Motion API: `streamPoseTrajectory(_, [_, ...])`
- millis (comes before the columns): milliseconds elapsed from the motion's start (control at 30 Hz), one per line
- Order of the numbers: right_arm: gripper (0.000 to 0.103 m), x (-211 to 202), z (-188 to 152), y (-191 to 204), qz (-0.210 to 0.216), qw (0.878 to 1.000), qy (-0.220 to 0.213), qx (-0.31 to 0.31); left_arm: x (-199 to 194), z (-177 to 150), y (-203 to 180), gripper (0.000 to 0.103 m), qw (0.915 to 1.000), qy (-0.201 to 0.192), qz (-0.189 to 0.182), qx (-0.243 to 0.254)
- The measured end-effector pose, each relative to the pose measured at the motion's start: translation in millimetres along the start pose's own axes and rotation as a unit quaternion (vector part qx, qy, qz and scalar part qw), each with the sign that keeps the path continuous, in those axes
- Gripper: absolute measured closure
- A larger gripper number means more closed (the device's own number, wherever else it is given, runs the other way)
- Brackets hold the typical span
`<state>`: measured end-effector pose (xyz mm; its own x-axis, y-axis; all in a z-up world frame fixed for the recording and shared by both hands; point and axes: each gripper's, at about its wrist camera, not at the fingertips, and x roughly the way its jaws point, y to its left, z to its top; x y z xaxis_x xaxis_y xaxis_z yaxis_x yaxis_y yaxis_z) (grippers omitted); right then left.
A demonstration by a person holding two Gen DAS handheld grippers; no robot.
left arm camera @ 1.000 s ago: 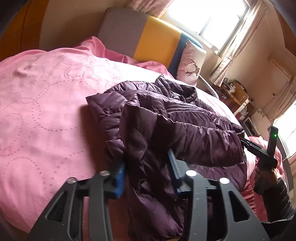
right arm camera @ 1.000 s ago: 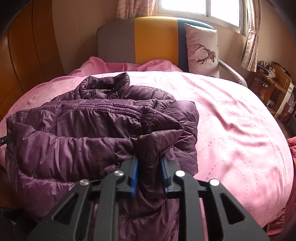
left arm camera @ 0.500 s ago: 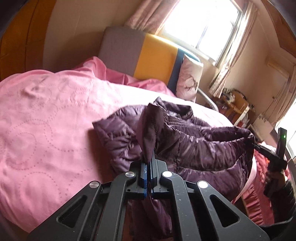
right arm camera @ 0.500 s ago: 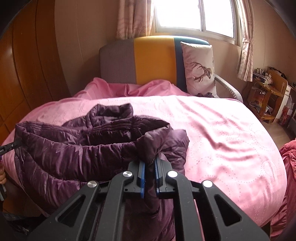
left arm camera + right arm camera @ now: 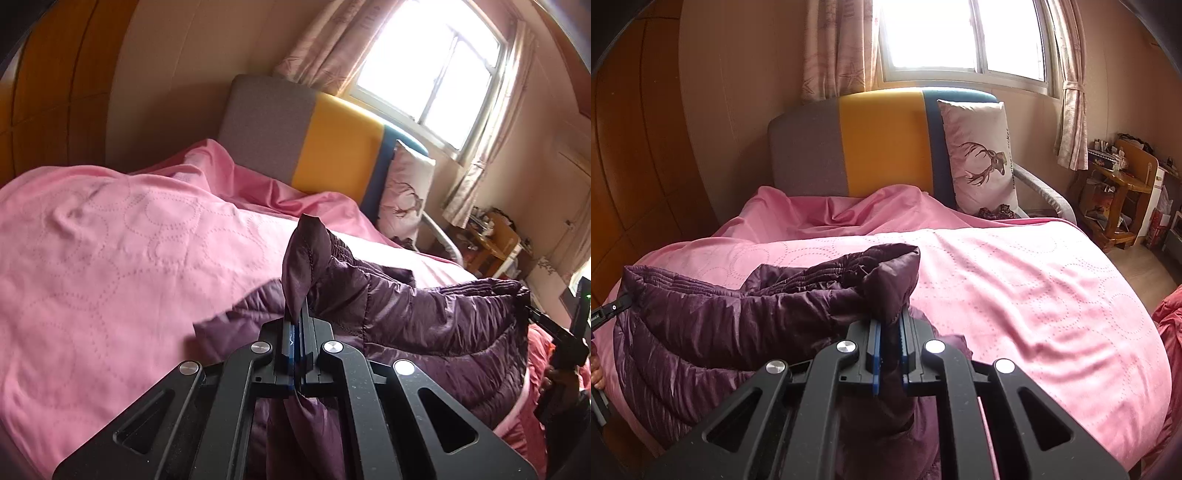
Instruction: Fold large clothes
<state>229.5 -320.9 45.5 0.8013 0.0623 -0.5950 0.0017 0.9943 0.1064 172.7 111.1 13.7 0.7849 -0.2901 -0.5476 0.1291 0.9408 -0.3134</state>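
Both my grippers have lifted the purple jacket edge off the pink bedspread. The left gripper, whose jaws have just been closing, and the right gripper are each clamped tight on jacket fabric. I'd carry the two corners level toward the headboard.

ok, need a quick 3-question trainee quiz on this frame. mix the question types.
1. True or false: both grippers are shut on the jacket.
2. What stands against the headboard?
A. a deer-print pillow
B. a folded towel
C. a laptop
3. Fill in: the jacket lies on a ____ bedspread.

Key:
1. True. The left gripper and the right gripper each pinch a fold of the fabric.
2. A, the pillow.
3. pink
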Motion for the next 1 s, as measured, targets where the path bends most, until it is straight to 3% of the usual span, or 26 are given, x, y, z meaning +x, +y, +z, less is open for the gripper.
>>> streamPoseTrajectory(467, [0.096,103.7,18.8,-14.1,-0.051,0.998,0.034,0.030,96.3,21.2,2.9,0.103,0.9959,0.045,0.078,-0.005])
streamPoseTrajectory(900, [0.096,193.6,-18.9,-5.7,-0.135,0.983,0.118,-0.032,169.1,-9.0,9.4,0.103,0.9814,0.116,0.150,0.026])
streamPoseTrajectory(1000, [0.095,207.0,-31.0,-7.3,-0.141,0.981,0.128,-0.034,172.9,-17.2,9.0,0.102,0.9797,0.115,0.160,0.036])
